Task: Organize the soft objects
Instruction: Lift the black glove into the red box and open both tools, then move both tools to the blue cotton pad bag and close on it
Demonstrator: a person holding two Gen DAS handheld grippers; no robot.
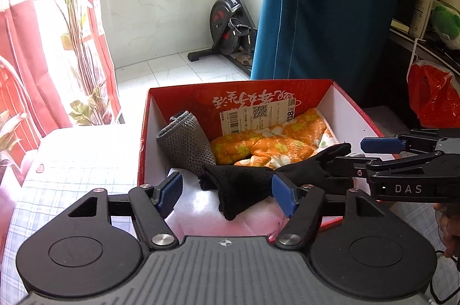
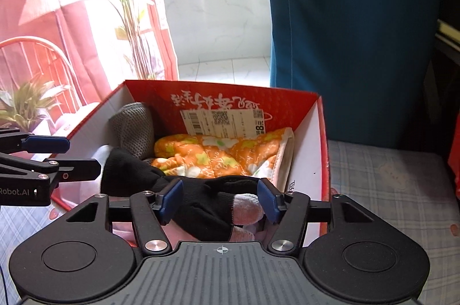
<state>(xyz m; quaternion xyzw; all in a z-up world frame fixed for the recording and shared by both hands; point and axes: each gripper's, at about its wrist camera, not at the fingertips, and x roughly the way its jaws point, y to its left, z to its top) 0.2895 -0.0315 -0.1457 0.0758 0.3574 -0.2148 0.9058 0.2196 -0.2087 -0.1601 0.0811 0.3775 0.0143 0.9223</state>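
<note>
A red cardboard box with white inner walls holds a grey knit cloth and an orange flowered cloth. A black glove with white fingertips lies across the box's near end on a pale pink cloth. My left gripper is open over the glove's cuff, its blue pads standing apart from the fabric. My right gripper is open above the glove's finger end, with the white fingertips between its pads.
The box rests on a checked sheet. A blue curtain hangs just behind it, a red plastic bag to the right, a red curtain and plant to the left. An exercise bike stands farther back.
</note>
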